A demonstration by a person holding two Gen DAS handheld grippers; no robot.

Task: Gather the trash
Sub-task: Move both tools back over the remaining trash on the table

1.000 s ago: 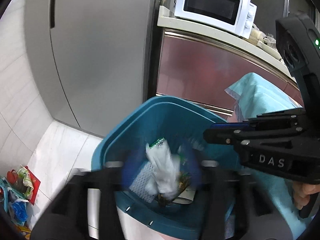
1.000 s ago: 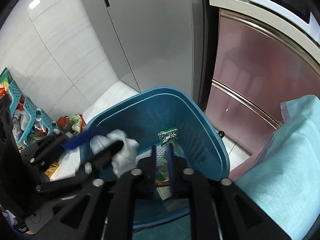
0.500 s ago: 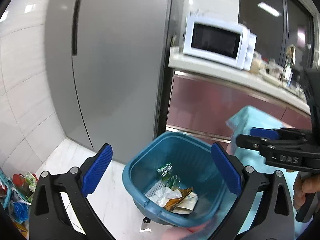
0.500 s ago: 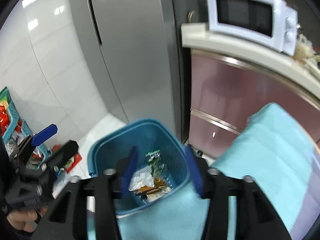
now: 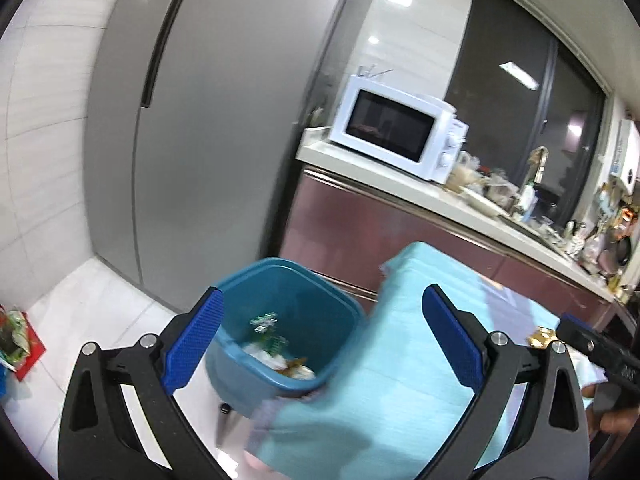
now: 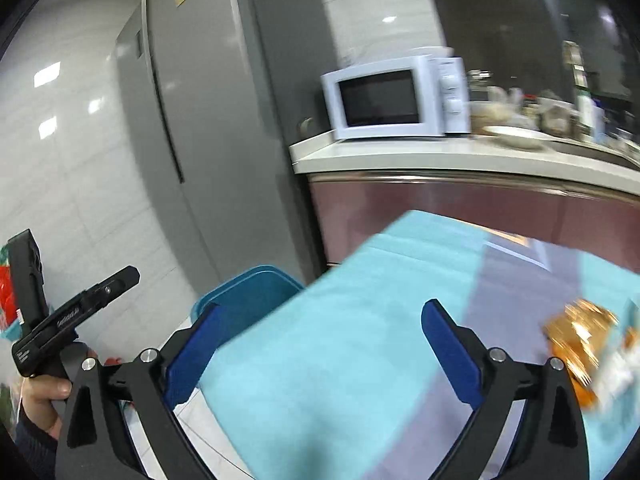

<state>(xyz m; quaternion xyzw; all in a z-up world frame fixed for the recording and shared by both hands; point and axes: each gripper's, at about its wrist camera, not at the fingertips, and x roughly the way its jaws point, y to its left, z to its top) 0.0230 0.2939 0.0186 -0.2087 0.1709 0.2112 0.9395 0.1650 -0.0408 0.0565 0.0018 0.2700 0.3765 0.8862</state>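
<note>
Both grippers now sit back from the blue bin [image 5: 280, 320], which a second ago filled each wrist view with the fingers down inside it. The crumpled white scrap and the green wrapper then gripped over the bin now lie in the heap at its bottom [image 5: 276, 350]. Reading: that drop-off is done and both hands are free for the next piece.

Left gripper [image 5: 320, 338]: fingers spread fully wide, nothing between them. It looks down over the bin's near rim and the left edge of the counter with the light blue cloth [image 5: 400, 380].

Right gripper [image 6: 320, 350]: jaws opening, near full spread, nothing between them; only bare cloth shows in the gap.

Remaining trash: a crinkled orange-gold wrapper [image 6: 580, 344] lies on the cloth at the far right of the right wrist view, outside the right finger [image 6: 448, 356], not between the fingers. It is blurred, and something pale with print lies against it; I cannot tell what. The left view catches the same wrapper [image 5: 542, 337] small, just beyond the dark body of the right gripper.

Judgement: the wrapper is the next pick, nearer the right gripper, which would need to swing right to bracket it.

Floor, far left: more packaging [image 5: 16, 336], well apart from both grippers.
</note>
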